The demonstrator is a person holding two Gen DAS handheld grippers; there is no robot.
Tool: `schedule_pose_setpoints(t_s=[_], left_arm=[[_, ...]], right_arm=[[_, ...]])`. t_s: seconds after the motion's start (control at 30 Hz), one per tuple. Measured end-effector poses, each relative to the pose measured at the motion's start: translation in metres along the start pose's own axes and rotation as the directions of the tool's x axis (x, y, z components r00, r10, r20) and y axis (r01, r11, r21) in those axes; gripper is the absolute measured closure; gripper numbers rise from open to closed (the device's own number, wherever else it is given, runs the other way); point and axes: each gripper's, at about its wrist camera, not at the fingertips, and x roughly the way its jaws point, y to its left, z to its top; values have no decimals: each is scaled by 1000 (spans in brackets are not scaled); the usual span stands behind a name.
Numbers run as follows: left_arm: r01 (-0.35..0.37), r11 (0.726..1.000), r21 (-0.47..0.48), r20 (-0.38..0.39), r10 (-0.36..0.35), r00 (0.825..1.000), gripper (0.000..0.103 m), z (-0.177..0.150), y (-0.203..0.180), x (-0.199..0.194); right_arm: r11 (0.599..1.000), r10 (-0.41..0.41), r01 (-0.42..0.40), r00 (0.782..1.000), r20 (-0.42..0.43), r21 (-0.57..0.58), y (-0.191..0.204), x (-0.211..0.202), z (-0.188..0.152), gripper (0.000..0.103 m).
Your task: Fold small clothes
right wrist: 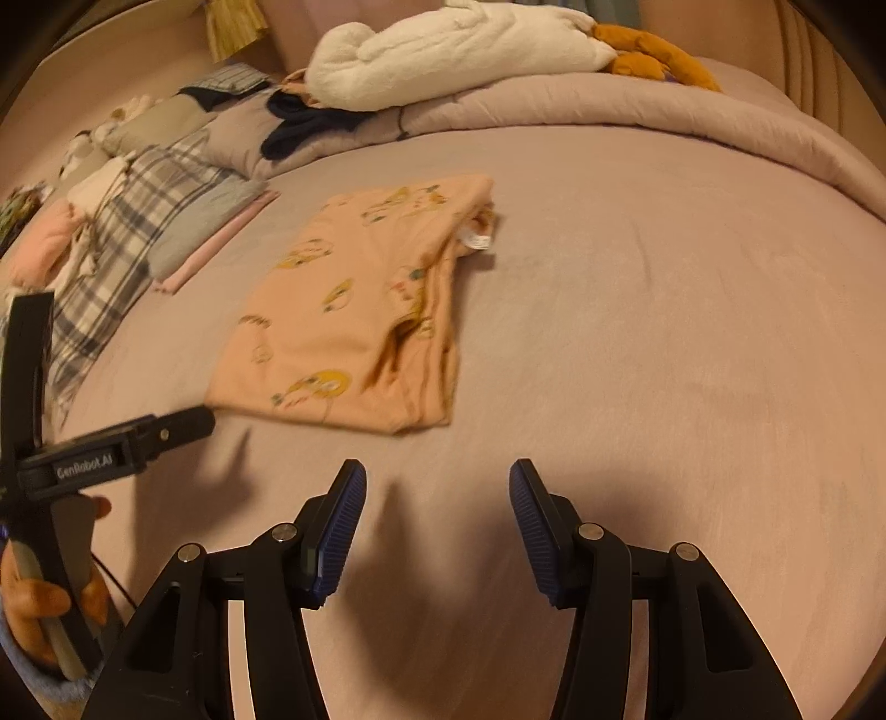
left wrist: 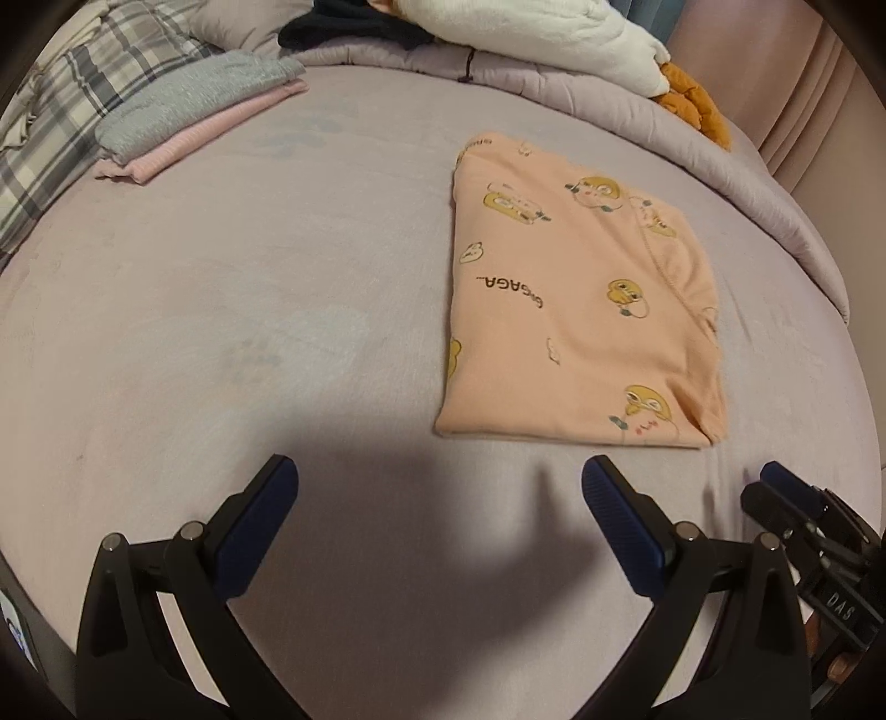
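A peach garment with yellow cartoon prints (left wrist: 576,299) lies folded into a rectangle on the mauve bed cover (left wrist: 277,277). In the right wrist view it (right wrist: 343,310) lies ahead and to the left, with a white label showing at its far edge. My left gripper (left wrist: 437,476) is open and empty, just short of the garment's near edge and to its left. My right gripper (right wrist: 437,476) is open and empty, short of the garment's near right corner. The right gripper's tips (left wrist: 775,487) show at the lower right of the left wrist view. The left gripper (right wrist: 183,423) shows at the left of the right wrist view.
A folded grey piece on a folded pink piece (left wrist: 188,116) lies at the far left. A plaid cloth (left wrist: 72,111) lies beside them. A rolled quilt (right wrist: 609,116) runs along the far side, with a white plush (right wrist: 443,50), an orange item (right wrist: 653,55) and dark clothes (right wrist: 304,127) on it.
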Motion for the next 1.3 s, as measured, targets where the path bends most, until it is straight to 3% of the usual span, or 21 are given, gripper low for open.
schedule_pose_setpoints(t_s=[0.07,0.17,0.37,0.47,0.63,0.8,0.97,1.3], left_arm=[[18,1000,-19,12,-18,1000,1,-4,1,-10],[37,998,-41,40,-35,999,0,-11,3,-26],[9,998,-67,124,-1,992,0,-17,-1,-62],[-2,997,-75,181,16,983,0,-21,-2,-81],[-56,995,-86,193,72,979,0,-27,-7,-98],[-155,987,-51,193,162,968,0,-31,-15,-106],[-110,993,-36,181,115,977,0,-33,-17,-111],[-134,989,-57,237,144,961,0,-33,-22,-135]], right_arm=[[1000,5,-5,1000,11,-26,7,-6,-2,49],[998,11,-9,999,36,-61,17,-16,-4,37],[992,21,-10,996,88,-129,36,-36,-6,30],[990,44,-29,994,101,-140,38,-45,-6,20],[989,51,-32,990,130,-142,42,-58,-7,7],[989,44,-24,990,136,-146,49,-65,-10,4],[988,20,3,988,153,-153,54,-71,-9,4],[980,47,-7,980,195,-198,65,-89,3,4]])
